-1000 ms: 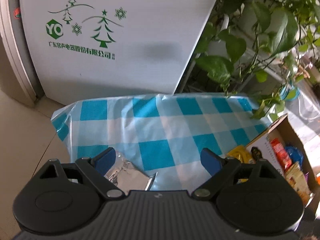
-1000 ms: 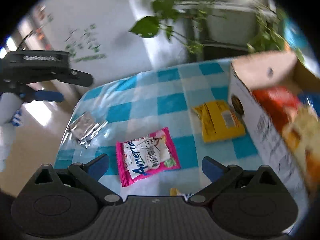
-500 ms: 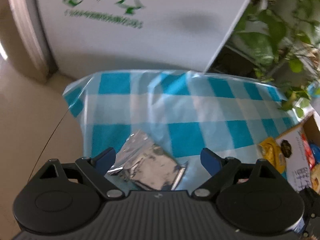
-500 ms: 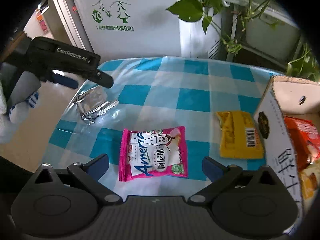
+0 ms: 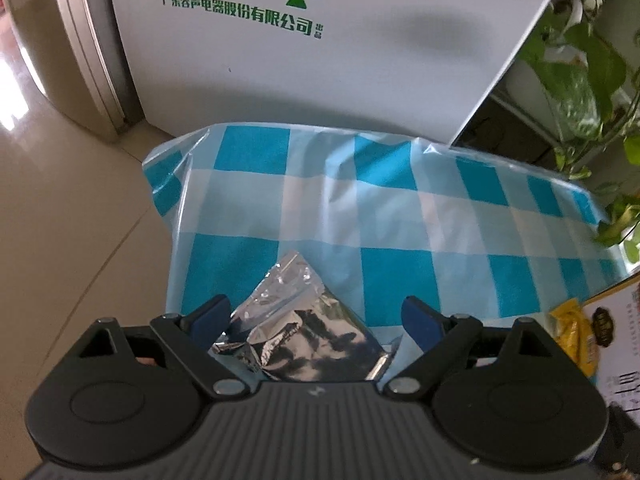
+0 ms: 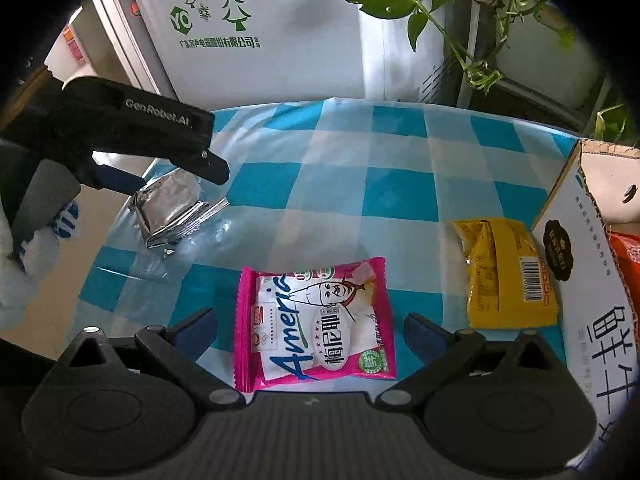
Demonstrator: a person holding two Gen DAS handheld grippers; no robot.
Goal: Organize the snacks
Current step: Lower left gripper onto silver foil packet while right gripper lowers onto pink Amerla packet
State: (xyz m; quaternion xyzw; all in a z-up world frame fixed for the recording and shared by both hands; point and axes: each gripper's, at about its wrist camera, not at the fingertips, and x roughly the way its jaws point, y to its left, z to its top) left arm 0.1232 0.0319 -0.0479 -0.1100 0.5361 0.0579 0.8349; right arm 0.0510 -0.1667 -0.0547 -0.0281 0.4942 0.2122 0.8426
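Now left tool (image 5: pixel 316 318) has dropped around silver packet (image 5: pixel 296 328).

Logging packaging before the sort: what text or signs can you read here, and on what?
"GenRobot.AI": side of the left gripper.
"Ameri…", cut off, plus "梅尼耶": pink packet.
"YC" logo, tree drawings, "广东容声电器股份有限公司": white panel.
"鲜牛", partly cut off: side of the cardboard box.
Barcode on the yellow packet: digits too small to read.
Silver packet: no print visible.
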